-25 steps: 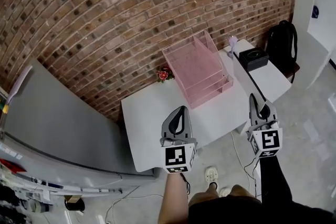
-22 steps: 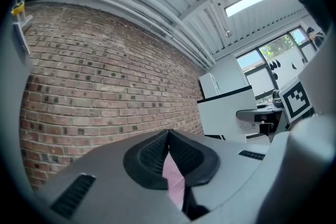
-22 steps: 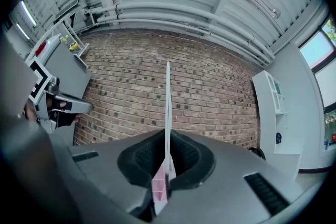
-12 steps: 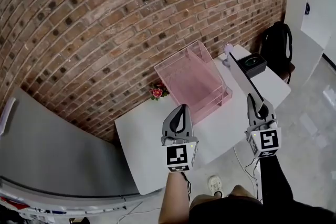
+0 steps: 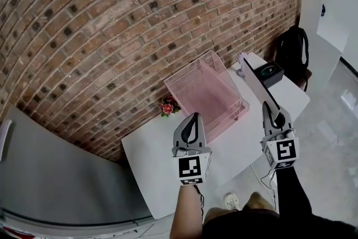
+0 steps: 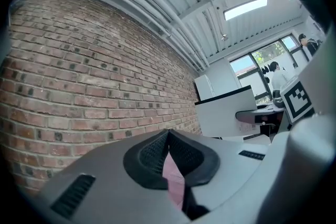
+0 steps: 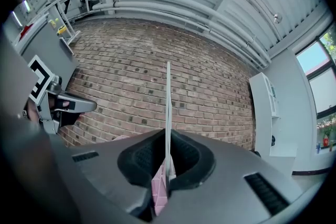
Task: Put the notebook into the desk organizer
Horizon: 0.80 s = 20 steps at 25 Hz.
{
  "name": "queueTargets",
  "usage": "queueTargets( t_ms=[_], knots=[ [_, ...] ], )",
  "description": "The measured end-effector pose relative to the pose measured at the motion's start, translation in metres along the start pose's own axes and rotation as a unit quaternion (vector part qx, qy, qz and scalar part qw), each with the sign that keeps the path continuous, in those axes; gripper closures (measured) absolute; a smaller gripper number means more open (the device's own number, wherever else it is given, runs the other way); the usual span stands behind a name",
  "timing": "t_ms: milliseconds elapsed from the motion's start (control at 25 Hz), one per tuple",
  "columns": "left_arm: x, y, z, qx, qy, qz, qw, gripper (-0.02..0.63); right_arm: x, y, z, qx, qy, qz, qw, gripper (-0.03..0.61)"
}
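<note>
The pink wire desk organizer (image 5: pixel 206 93) stands on the white table (image 5: pixel 151 148) against the brick wall. My right gripper (image 5: pixel 273 113) is shut on the lower edge of a thin white notebook (image 5: pixel 257 88), held upright and edge-on at the table's right side, right of the organizer. In the right gripper view the notebook (image 7: pixel 168 107) rises as a narrow strip from the closed jaws of my right gripper (image 7: pixel 167 136). From the left gripper view the notebook (image 6: pixel 226 113) is a white panel with a dark top edge. My left gripper (image 5: pixel 191 122) hovers over the table in front of the organizer, shut and empty (image 6: pixel 168 135).
A small pot of red flowers (image 5: pixel 167 106) sits left of the organizer. A black box (image 5: pixel 267 71) and a small pale object (image 5: pixel 241 61) stand on the table's far right end. A black backpack (image 5: pixel 293 53) and white cabinet (image 5: pixel 330 3) lie beyond.
The head view has swung up and right: the grey panel at left has slid mostly out of view and more wall shows. Both grippers keep their places; the notebook stays gripped.
</note>
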State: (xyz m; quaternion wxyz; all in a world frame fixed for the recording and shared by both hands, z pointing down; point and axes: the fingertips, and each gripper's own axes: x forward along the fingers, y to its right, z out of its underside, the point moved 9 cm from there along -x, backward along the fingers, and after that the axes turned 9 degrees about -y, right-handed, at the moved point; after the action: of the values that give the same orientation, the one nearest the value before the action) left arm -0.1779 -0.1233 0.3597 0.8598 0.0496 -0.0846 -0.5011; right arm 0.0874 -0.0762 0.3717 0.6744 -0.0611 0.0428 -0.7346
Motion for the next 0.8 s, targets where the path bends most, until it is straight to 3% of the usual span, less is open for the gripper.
queueTargets(
  t_ms=[800],
  knots=[
    [0.008,-0.014,-0.002,-0.005,0.000,-0.010,0.9999,0.600,0.024,0.005,-0.002,0.006,0.000,-0.008,1.000,0.552]
  ],
)
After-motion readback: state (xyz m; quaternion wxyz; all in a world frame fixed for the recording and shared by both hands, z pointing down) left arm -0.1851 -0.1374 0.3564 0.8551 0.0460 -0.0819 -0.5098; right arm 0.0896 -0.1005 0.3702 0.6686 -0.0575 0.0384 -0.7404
